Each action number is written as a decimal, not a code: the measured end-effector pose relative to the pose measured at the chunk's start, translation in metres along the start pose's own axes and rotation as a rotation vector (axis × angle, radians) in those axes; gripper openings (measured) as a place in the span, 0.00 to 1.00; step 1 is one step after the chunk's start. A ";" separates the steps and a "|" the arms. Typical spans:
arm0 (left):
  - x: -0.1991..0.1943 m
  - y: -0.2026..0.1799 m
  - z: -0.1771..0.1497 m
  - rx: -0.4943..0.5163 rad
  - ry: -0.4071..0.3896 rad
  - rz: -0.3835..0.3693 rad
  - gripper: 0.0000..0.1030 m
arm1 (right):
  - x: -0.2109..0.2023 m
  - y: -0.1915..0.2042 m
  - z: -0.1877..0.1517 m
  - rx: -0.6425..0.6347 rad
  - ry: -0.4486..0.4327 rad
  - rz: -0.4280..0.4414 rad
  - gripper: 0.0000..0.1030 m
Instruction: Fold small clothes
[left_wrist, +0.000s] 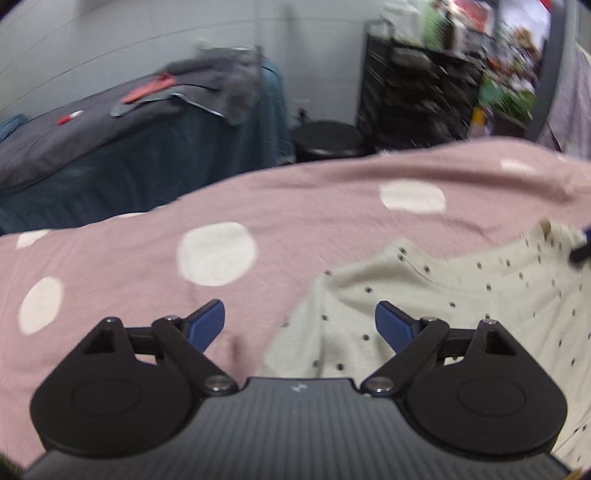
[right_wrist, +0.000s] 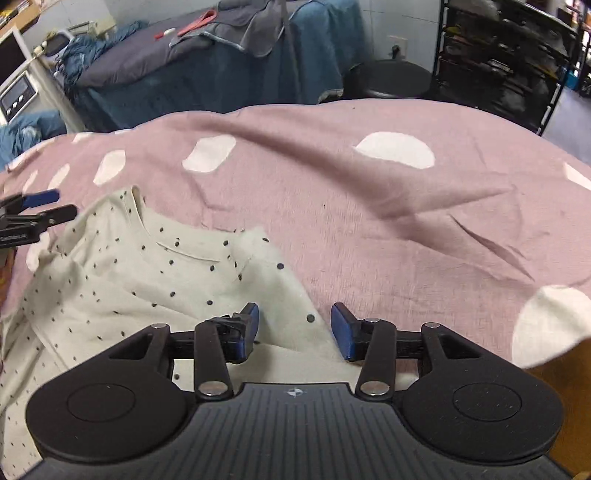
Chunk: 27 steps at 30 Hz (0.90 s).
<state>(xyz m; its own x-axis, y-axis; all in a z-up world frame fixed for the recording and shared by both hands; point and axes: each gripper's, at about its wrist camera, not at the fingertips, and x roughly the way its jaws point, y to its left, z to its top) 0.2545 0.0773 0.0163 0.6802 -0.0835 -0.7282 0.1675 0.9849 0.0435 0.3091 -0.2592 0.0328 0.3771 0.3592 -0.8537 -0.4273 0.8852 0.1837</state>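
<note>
Item: small cream garment, dotted all over with small dark specks, lying on a mauve bedspread printed with large white spots. In the right wrist view the garment fills the lower left, from about nine o'clock round to six; a ribbed round neckline sits at ten o'clock, a short slit or seam line runs just below it, and a soft fold at the shoulder ends in a rounded corner near the centre. The cloth is rumpled, not flat, with one edge trailing off the bottom left of the frame. At nine o'clock in that view the left gripper shows as blue-tipped black fingers just beside the neckline, released; whether they touch the fabric cannot be told. In its own view the left gripper has its jaws spread wide, nothing pinched, the garment's edge lying beneath its right finger at four o'clock; this picture is blurred, so the garment's outline there is only roughly read. The right gripper is likewise released, blue pads apart above the garment's right-hand edge, no cloth held between them. Beyond the bedspread, at twelve o'clock: a table draped in blue cloth.
</note>
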 end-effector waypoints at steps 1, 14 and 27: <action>0.008 -0.007 0.001 0.039 0.018 0.013 0.80 | 0.000 -0.001 0.001 0.005 0.009 0.005 0.66; 0.006 0.032 0.010 -0.187 -0.022 0.120 0.01 | -0.008 0.034 0.033 -0.105 -0.225 -0.063 0.04; -0.033 0.037 -0.001 -0.172 -0.037 0.268 0.65 | -0.052 0.029 0.001 0.005 -0.315 -0.186 0.63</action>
<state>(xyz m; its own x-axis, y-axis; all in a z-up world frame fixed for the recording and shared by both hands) 0.2373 0.1163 0.0410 0.7100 0.1799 -0.6809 -0.1420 0.9835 0.1118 0.2781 -0.2520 0.0828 0.6833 0.2644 -0.6806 -0.3236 0.9452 0.0424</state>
